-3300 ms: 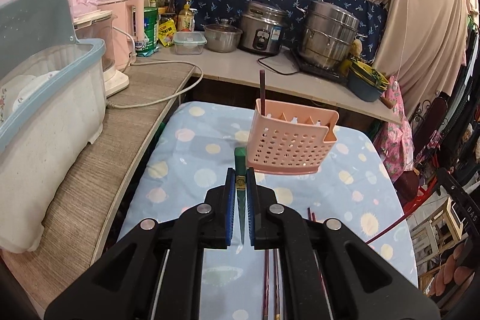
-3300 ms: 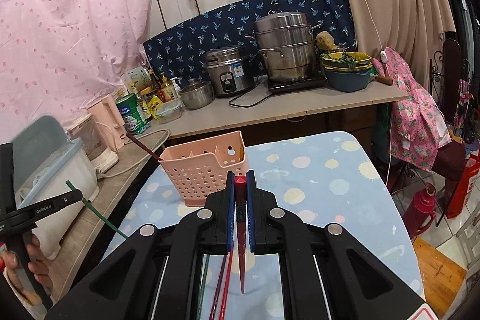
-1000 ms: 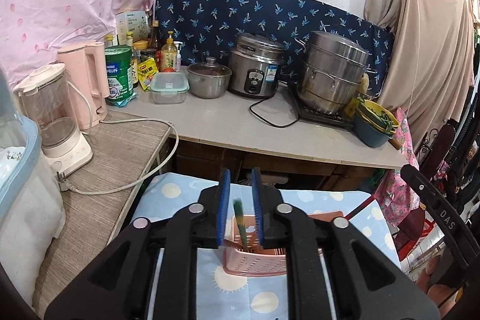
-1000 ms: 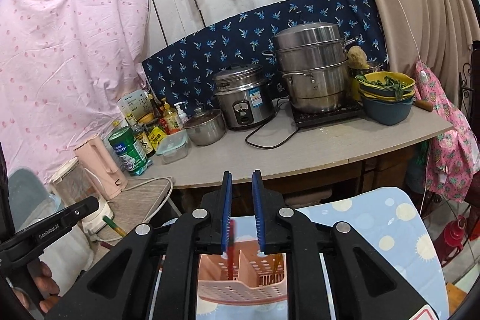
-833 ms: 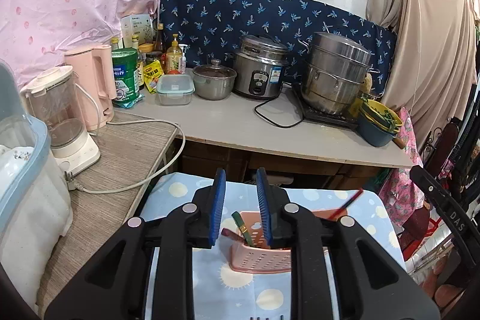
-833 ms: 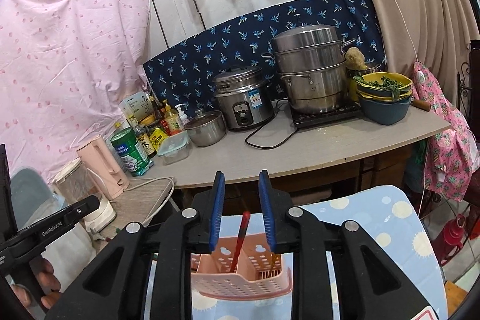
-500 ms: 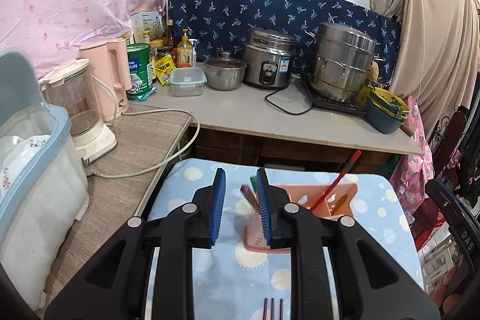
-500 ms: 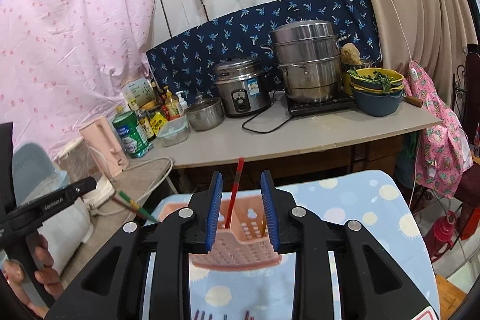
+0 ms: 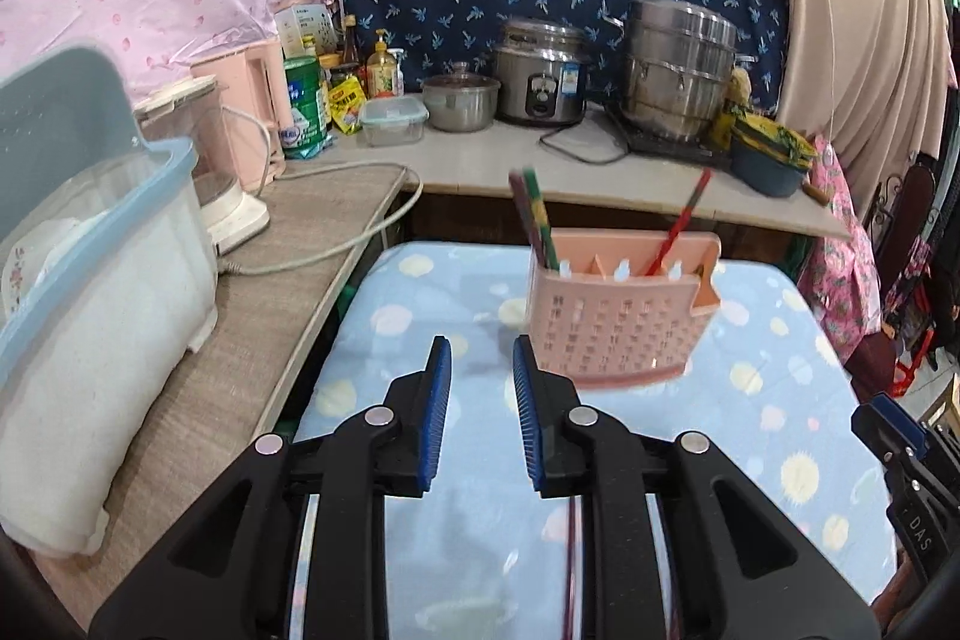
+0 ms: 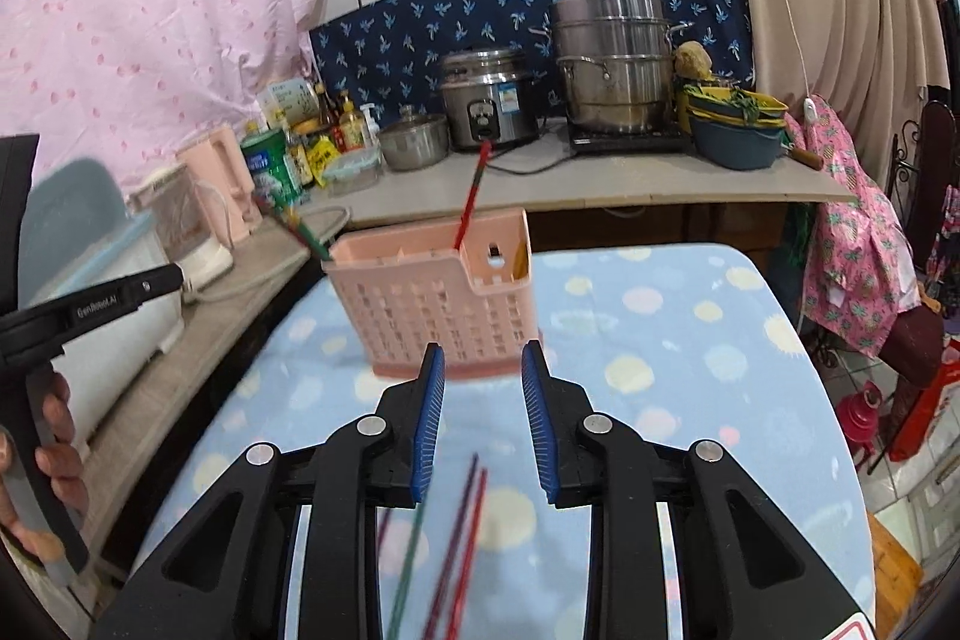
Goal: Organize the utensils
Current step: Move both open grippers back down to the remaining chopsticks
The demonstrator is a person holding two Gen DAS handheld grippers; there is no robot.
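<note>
Now the table with the pale blue dotted cloth (image 9: 780, 436) carries the pink perforated plastic utensil basket (image 10: 438, 310) on its far part, chopsticks (image 9: 537, 220) standing inside. Loose chopsticks (image 10: 468, 532) lie near me. My left gripper (image 9: 480, 358) and right gripper (image 10: 483, 361) are narrowly apart, holding nothing.

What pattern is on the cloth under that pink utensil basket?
Light blue cloth with pale yellow and white dots, clearest in the right wrist view, under the basket.

Home kitchen (rice cooker (image 9: 543, 79), steamer pot (image 9: 678, 67), counter (image 9: 510, 160))
</note>
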